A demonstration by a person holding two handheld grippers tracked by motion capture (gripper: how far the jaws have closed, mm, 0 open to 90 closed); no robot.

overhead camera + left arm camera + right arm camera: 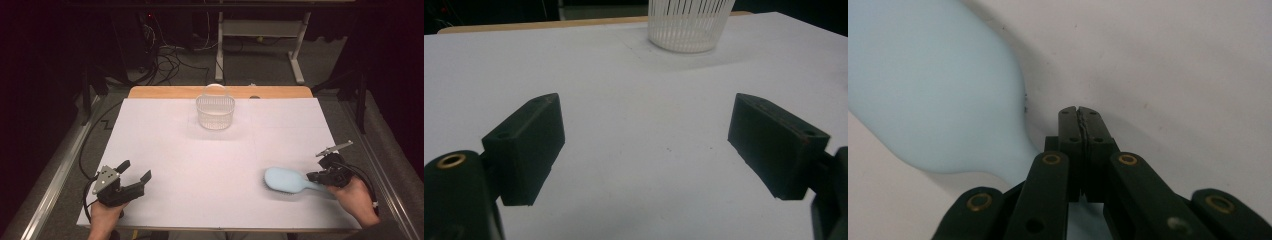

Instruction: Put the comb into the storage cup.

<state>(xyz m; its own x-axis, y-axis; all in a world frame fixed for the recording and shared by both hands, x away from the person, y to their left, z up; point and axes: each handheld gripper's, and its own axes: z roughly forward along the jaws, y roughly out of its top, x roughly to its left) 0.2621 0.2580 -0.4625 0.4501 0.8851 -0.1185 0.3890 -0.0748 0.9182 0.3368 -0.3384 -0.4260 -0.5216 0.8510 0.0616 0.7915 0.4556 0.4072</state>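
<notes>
Table (165, 150) with white sheet (200, 170) over its top, bare wooden strip along the far edge, white slatted basket (215, 111) standing near that strip, pale blue brush (287, 180) well nearer than basket, to its right

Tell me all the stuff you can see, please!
brush: one, pale blue, right near side of the table, handle under the right claw
basket: one, white, slatted, far middle of the table
table: one, white top, wooden far edge
cables: several, dark, on the floor beyond the table
left claw: one, black, open, near left corner
right claw: one, black, at the brush handle; jaws look shut
hands: two, at the near edge, one holding each claw
</notes>
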